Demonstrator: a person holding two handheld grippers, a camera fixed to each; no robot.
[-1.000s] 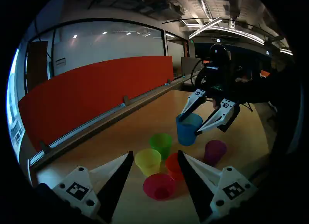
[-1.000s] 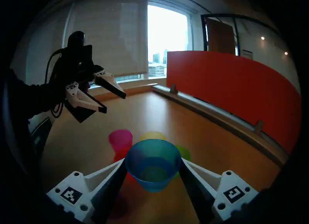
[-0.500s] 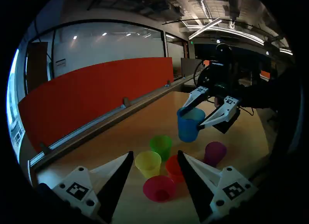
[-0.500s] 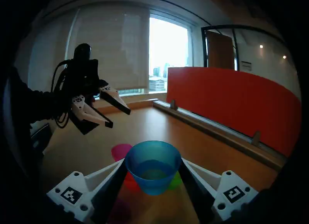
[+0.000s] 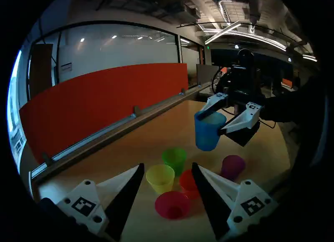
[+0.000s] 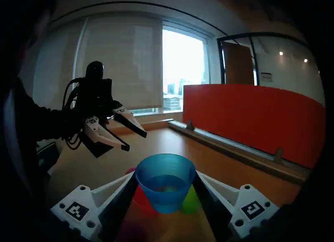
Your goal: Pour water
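Note:
My right gripper (image 6: 165, 184) is shut on a blue cup (image 6: 165, 182) with water in it, held upright above the table. In the left gripper view the same blue cup (image 5: 208, 129) hangs in that gripper (image 5: 221, 118), above the group of cups. On the wooden table (image 5: 158, 129) stand a green cup (image 5: 174, 159), a yellow cup (image 5: 160, 178), an orange cup (image 5: 188, 182), a pink cup (image 5: 173, 204) and a purple cup (image 5: 232, 166). My left gripper (image 5: 167, 179) is open, low over the yellow and orange cups. In the right gripper view it (image 6: 135, 141) hangs open at the left, held by a dark-sleeved arm.
A red partition (image 5: 104, 96) with a metal rail (image 5: 125, 123) runs along the table's far side. A bright window (image 6: 183, 79) lies beyond the table in the right gripper view. Green (image 6: 189, 200) and red (image 6: 142, 198) cups peek from under the blue cup.
The right gripper has lifted the blue cup higher above the cups on the table. The left gripper has stayed open in place.

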